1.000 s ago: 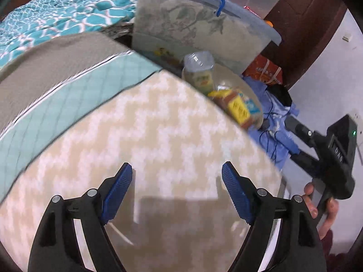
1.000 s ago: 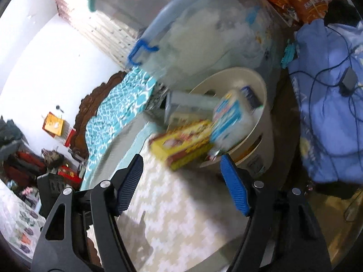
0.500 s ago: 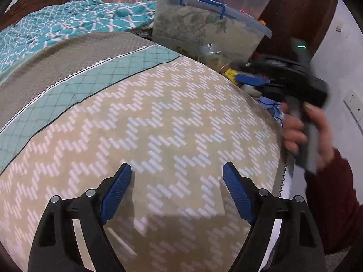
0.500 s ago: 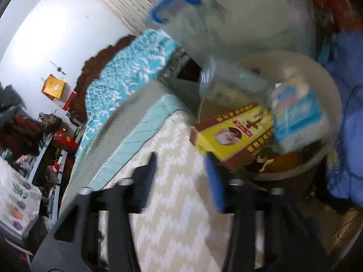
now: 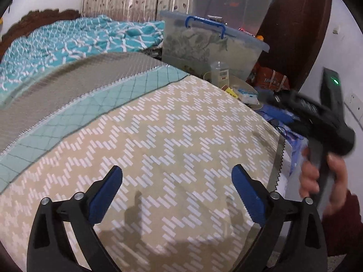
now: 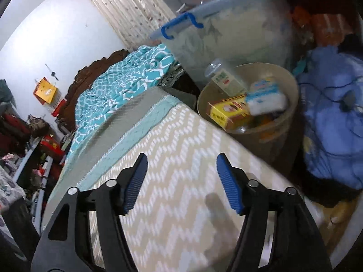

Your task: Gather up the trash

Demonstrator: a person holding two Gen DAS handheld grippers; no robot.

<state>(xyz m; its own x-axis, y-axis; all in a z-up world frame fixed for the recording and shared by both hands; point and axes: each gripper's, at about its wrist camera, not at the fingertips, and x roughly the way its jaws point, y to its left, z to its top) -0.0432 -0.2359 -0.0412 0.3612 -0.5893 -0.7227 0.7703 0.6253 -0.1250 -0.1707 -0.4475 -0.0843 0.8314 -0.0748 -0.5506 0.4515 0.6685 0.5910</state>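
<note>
Both claws hang over a bed spread with a beige zigzag cloth (image 5: 172, 136). The left claw (image 5: 177, 195) has its blue pads wide apart and grips nothing; the right claw (image 6: 181, 181) is likewise spread and empty. Just past the far corner of the bed stands a round beige bin (image 6: 290, 83), which holds the trash: a yellow carton (image 6: 226, 113), a blue and white packet (image 6: 265, 98) lying on it, and a clear plastic bottle (image 6: 224, 79) leaning on the rim. Behind the bin sits a clear storage box (image 6: 226, 31) with a blue handle. A heap of blue cloth (image 6: 335, 124) lies beside the bin.
</note>
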